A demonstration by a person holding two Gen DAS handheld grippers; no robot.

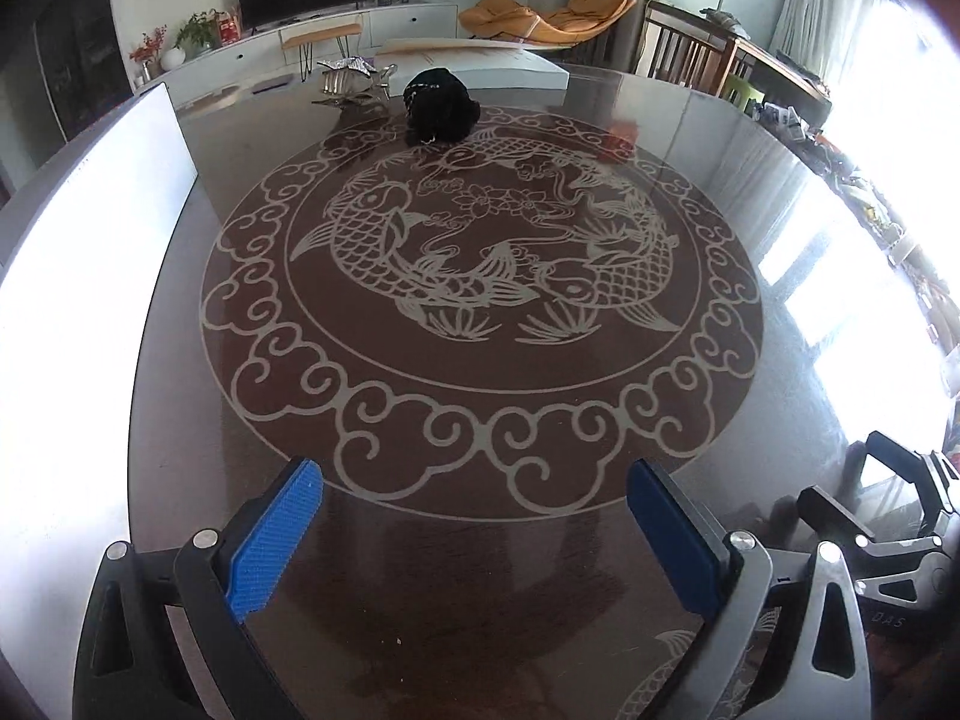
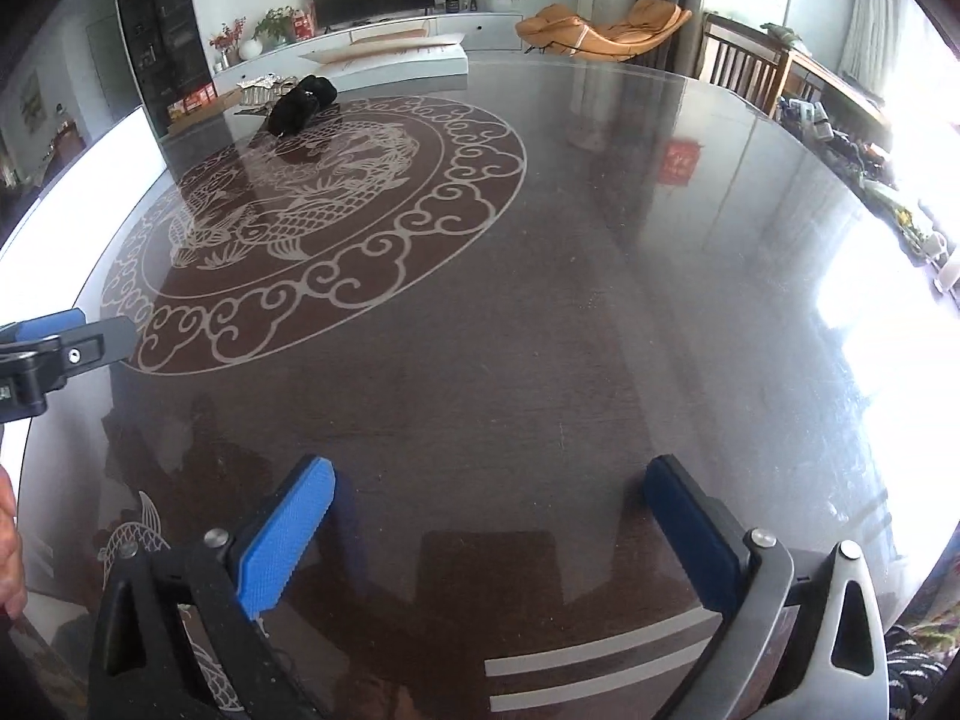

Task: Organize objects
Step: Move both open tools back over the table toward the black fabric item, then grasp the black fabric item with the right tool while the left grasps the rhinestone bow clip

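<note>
Glass table, black bundle far, axis unclear.

No legible text anywhere; only faint, unreadable marks on the right tool.

surface: dark brown, wood look under a glossy glass-like top; mirrors windows and room
fish pattern: pale matt-looking lines, flat in the surface
left tongs: blue pads, rubbery, fine knobbly texture; black matt plastic arms, grey metal-look arm, shiny metal bolts
right tongs: same blue textured pads, black plastic, silver bolts
black bundle: soft, cloth-like, matt
foil thing: crinkled, shiny silver
white board: smooth, glaring white
</note>
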